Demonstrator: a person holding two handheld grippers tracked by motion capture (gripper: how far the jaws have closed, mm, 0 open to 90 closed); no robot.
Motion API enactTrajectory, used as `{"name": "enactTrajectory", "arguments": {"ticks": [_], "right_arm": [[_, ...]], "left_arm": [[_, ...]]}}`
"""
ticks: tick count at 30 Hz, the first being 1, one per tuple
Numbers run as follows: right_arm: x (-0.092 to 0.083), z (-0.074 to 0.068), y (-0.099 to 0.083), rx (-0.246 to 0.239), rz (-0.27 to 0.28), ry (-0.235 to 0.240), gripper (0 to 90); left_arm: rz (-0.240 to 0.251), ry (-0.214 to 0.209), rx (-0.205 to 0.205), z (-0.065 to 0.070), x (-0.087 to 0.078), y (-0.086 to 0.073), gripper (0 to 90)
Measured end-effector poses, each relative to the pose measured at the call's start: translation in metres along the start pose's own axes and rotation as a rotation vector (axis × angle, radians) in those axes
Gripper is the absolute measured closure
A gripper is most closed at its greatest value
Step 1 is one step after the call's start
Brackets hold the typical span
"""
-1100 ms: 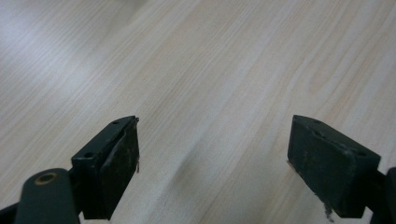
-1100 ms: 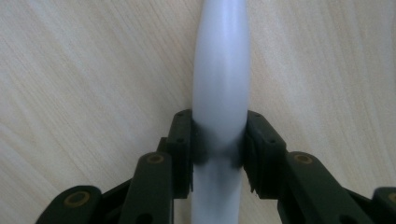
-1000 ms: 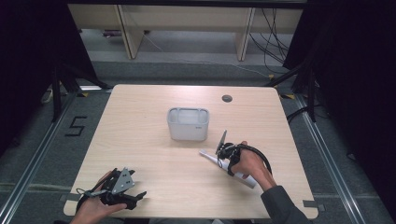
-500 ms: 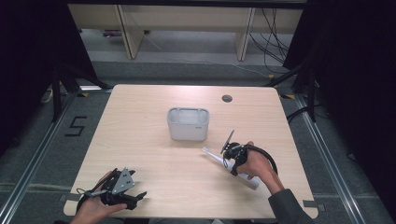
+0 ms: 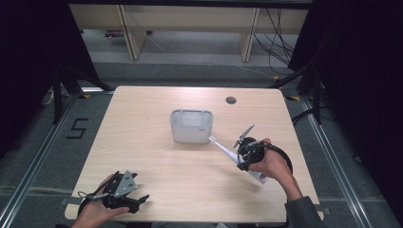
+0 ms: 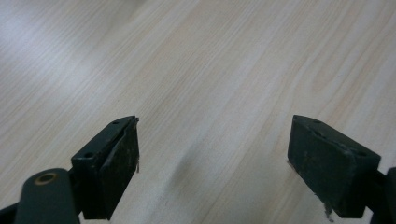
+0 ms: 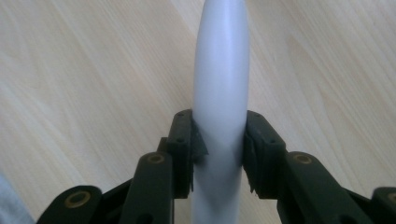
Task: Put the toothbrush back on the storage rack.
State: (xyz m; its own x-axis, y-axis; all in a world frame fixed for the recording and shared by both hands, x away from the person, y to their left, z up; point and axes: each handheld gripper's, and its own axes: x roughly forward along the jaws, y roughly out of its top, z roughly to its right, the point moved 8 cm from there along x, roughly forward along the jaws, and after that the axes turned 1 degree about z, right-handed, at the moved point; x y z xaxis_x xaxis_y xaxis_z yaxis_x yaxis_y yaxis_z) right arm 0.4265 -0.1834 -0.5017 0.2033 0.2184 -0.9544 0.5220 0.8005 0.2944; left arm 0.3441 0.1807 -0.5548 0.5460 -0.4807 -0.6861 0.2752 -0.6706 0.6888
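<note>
A white electric toothbrush [image 5: 224, 149] points up-left, and its brush head sits right beside the lower right corner of a grey rectangular bin [image 5: 191, 126] at the table's middle. My right gripper [image 5: 245, 157] is shut on the toothbrush's handle. In the right gripper view the smooth white handle [image 7: 221, 70] runs up between the two black pads [image 7: 183, 140], above the wooden table. My left gripper [image 5: 134, 201] rests near the front left edge of the table. Its jaws stand wide open over bare wood in the left gripper view [image 6: 212, 158], with nothing between them.
The light wooden table [image 5: 142, 142] has a round cable hole [image 5: 231, 100] at the back right. Dark floor and metal rails surround it. Shelving legs and cables stand behind the far edge.
My right gripper has shifted slightly right with the toothbrush, and the brush head has swung up toward the bin's corner. The left gripper has stayed put.
</note>
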Motion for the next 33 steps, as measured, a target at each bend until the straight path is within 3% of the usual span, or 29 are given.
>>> {"name": "enactTrajectory", "arguments": {"ticks": [4,5,7,10,12,13,14,15,16,17,18,19,21,22,26,27,28,29,31,33], "right_arm": [[-0.008,-0.001,0.005,0.022,0.067,0.0,66.9],[-0.01,-0.002,0.006,0.046,0.084,0.0,66.9],[-0.013,0.0,0.009,0.033,0.121,0.004,66.9],[-0.02,0.002,0.017,0.059,0.206,-0.001,66.9],[-0.021,0.001,0.017,0.081,0.203,0.006,66.9],[-0.021,0.004,0.021,0.055,0.249,0.001,66.9],[-0.024,0.003,0.021,0.09,0.259,-0.006,66.8],[-0.025,0.005,0.024,0.078,0.286,-0.007,66.9],[-0.026,0.005,0.025,0.106,0.312,-0.01,66.9],[-0.026,0.008,0.027,0.097,0.348,-0.012,66.9],[-0.028,0.009,0.028,0.115,0.353,-0.021,66.8],[-0.029,0.01,0.029,0.129,0.376,-0.027,66.8],[-0.03,0.014,0.033,0.096,0.437,-0.023,66.9],[-0.031,0.015,0.034,0.115,0.46,-0.032,66.8],[-0.031,0.016,0.038,0.136,0.488,-0.029,66.8],[-0.032,0.016,0.04,0.151,0.515,-0.039,66.8],[-0.032,0.02,0.042,0.126,0.536,-0.051,66.8],[-0.032,0.018,0.044,0.143,0.546,-0.027,66.8],[-0.034,0.022,0.048,0.117,0.571,-0.048,66.8],[-0.035,0.021,0.051,0.148,0.595,-0.033,66.9]], "left_arm": [[-0.002,0.003,-0.005,-0.001,0.0,-0.001,16.4],[-0.001,0.002,0.0,0.0,0.0,0.0,16.4],[0.012,-0.005,-0.014,0.002,0.001,0.0,16.4],[-0.001,0.003,-0.004,-0.001,0.0,-0.001,16.4],[-0.007,-0.001,0.004,0.0,-0.001,0.0,16.4],[0.012,-0.003,-0.014,0.002,0.001,0.0,16.4],[-0.01,-0.007,-0.004,0.001,0.0,-0.001,16.4],[-0.002,0.001,-0.004,0.0,0.0,-0.001,16.4],[0.0,0.003,0.002,0.0,0.0,0.0,16.4],[0.008,0.001,-0.005,0.001,0.0,0.001,16.4],[-0.006,-0.003,-0.004,0.001,-0.001,0.0,16.4],[0.013,-0.004,-0.014,0.002,0.001,0.0,16.4],[-0.001,0.0,-0.006,0.0,0.0,-0.001,16.4],[0.001,0.002,-0.001,0.0,0.0,0.0,16.4],[0.006,-0.003,-0.013,0.002,0.001,0.0,16.4],[-0.018,-0.001,0.002,0.0,0.0,-0.001,16.4],[0.016,0.001,-0.015,0.002,0.001,0.001,16.4],[0.008,0.0,-0.008,0.001,0.0,0.001,16.4],[0.013,-0.005,-0.016,0.002,0.001,0.0,16.4],[-0.002,-0.002,-0.006,0.001,0.0,0.0,16.4]]}}
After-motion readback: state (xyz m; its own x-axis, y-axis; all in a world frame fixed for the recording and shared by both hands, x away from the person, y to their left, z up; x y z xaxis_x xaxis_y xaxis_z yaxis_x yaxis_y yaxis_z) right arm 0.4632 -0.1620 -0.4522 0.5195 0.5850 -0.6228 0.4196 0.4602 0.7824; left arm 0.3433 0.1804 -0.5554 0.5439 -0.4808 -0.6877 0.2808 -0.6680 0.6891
